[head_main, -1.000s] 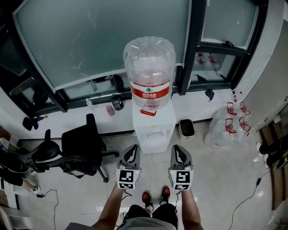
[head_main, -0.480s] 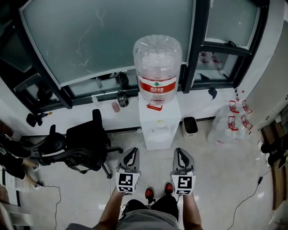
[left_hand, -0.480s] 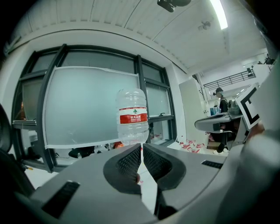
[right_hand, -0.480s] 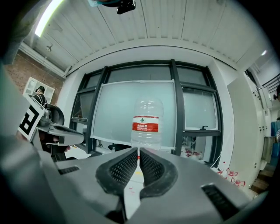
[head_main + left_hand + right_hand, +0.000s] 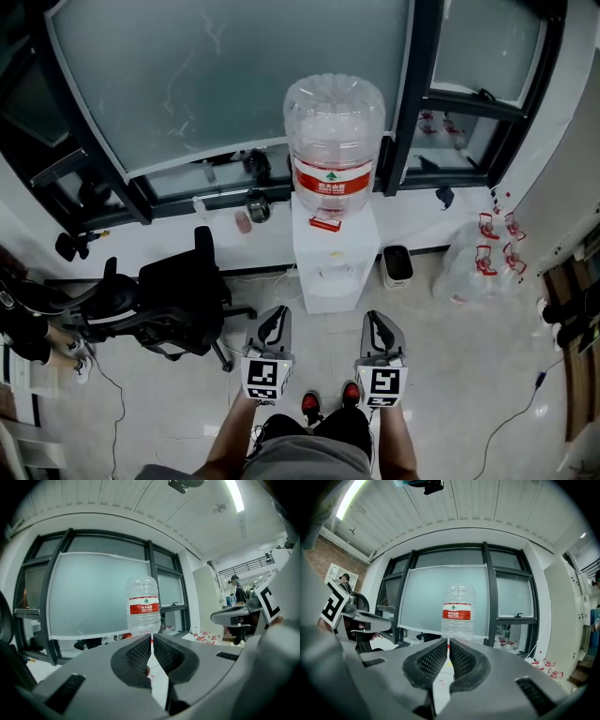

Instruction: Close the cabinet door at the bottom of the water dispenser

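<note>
Left gripper (image 5: 273, 325) and right gripper (image 5: 378, 327): both empty, jaws pressed together, well short of the water dispenser (image 5: 330, 265). We cannot make out its bottom cabinet door from above. Risk: a push landing too high rocks the bottle (image 5: 335, 141); the nearby office chair (image 5: 178, 298) may snag our left arm.

A black office chair (image 5: 183, 300) stands below the frosted window (image 5: 216, 75) — further right, a small bin (image 5: 397, 265), then clear bags (image 5: 473, 267) with red print on the floor (image 5: 469, 375).
</note>
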A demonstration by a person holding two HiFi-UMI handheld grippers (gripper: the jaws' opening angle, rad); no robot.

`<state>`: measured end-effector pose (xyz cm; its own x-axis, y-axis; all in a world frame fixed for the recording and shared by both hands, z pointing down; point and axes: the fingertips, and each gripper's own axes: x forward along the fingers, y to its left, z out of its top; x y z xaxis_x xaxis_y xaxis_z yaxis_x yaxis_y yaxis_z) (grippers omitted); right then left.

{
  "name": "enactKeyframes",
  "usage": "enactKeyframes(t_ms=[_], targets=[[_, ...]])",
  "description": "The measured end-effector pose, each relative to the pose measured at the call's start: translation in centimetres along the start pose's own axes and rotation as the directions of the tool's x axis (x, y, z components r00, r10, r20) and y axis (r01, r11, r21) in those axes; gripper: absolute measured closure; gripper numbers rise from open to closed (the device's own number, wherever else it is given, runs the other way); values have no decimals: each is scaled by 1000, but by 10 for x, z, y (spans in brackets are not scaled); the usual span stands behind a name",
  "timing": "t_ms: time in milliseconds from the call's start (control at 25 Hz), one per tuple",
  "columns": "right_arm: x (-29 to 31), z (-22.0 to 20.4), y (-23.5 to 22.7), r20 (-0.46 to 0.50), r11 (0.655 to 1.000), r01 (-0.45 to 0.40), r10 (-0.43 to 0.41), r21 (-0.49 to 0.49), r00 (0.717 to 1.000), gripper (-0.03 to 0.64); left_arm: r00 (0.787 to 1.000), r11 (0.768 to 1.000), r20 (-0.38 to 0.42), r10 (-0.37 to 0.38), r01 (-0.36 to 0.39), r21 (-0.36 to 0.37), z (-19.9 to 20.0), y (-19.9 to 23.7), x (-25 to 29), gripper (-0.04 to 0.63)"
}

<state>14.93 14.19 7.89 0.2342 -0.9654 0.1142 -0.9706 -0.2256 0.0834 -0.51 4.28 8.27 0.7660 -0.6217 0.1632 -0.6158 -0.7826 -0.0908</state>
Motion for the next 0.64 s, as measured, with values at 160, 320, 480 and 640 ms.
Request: enactKeyframes(t_ms=[160, 320, 480, 640], targets=[[1, -1, -3, 2, 1000, 6, -6, 5, 1000, 589, 1000, 1000, 1, 0, 0, -6, 1, -1, 2, 561], [0, -3, -4, -3, 1000, 9, -9, 5, 1000, 589, 1000, 1000, 1, -6, 6, -1, 0, -2, 4, 560], [-1, -4, -4, -3, 1000, 10, -10, 10, 1000, 589, 1000, 1000, -8, -11, 11, 3, -1, -4, 5, 560], [1, -4, -4, -4, 1000, 11, -11, 10, 1000, 589, 1000, 1000, -1, -19, 19, 9, 0, -6, 7, 560]])
